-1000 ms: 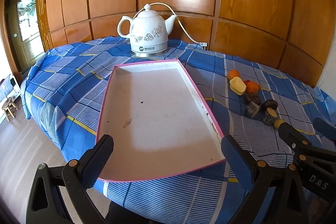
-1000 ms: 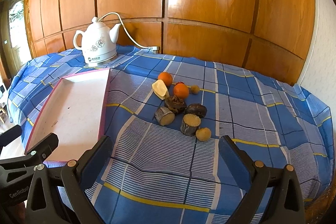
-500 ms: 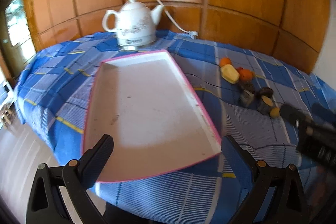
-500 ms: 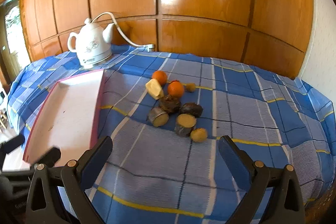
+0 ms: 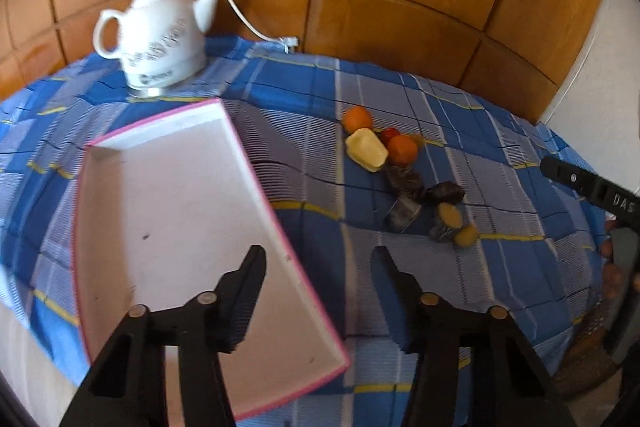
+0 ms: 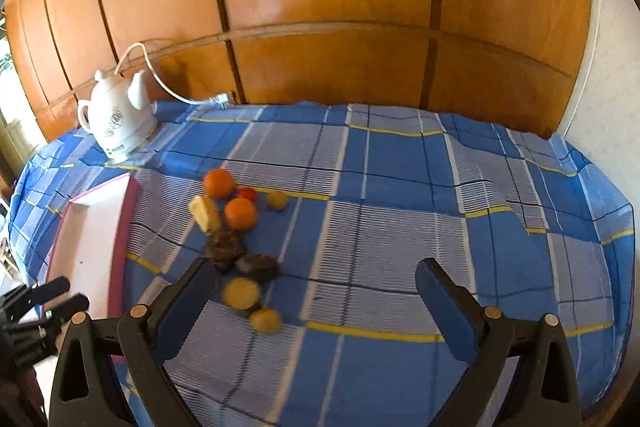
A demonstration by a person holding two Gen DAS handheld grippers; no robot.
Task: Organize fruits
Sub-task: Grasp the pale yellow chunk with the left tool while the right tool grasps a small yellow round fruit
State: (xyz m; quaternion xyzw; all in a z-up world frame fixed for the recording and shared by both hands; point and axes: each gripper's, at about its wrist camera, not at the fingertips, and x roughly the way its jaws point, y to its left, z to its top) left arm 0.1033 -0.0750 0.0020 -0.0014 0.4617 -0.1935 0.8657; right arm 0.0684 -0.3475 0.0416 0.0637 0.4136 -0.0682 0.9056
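Fruits [image 6: 240,251] lie clustered on the bench, just ahead-left of the empty right hand-held gripper [image 6: 316,287], jaws apart; the left hand-held gripper [image 5: 318,291], seemingly narrower, straddles the tray [image 5: 256,187] edge.

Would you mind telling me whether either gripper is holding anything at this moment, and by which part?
Nothing is held. The left gripper is open above the pink-rimmed white tray, and the right gripper is open above the blue checked tablecloth.
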